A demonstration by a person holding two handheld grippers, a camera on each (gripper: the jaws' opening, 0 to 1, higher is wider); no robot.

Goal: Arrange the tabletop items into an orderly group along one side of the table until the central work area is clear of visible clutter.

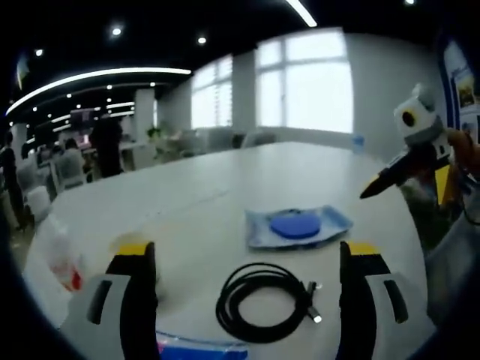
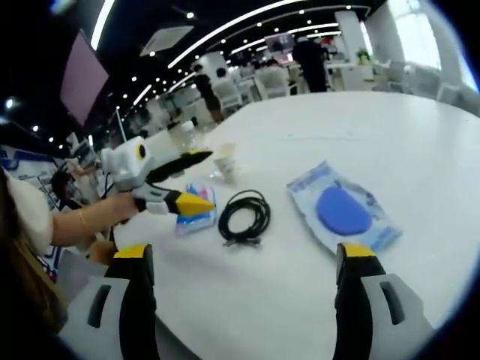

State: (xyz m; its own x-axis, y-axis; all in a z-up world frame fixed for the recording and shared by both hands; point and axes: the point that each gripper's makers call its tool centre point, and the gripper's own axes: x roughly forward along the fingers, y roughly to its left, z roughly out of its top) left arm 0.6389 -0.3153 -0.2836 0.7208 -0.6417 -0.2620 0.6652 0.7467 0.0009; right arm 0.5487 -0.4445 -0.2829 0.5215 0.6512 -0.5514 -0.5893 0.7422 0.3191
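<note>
On the white table (image 1: 225,176) a coiled black cable (image 1: 262,301) lies between the wide-apart jaws of my left gripper (image 1: 249,251), which is open and holds nothing. Beyond the cable is a clear bag holding a blue disc (image 1: 296,225). A small cup (image 1: 126,242) peeks out behind the left jaw, and a blue packet (image 1: 199,349) lies at the bottom edge. My right gripper (image 2: 244,253) is open and hovers over the table's near edge. From there I see the cable (image 2: 244,216), the disc bag (image 2: 341,210), the cup (image 2: 225,160) and the packet (image 2: 196,215).
A hand at the left holds the left gripper (image 2: 196,181) above the packet. The right gripper (image 1: 409,176) hangs at the table's right side. A crumpled clear wrapper with red (image 1: 61,259) lies far left. Chairs and standing people are beyond the table (image 2: 390,127).
</note>
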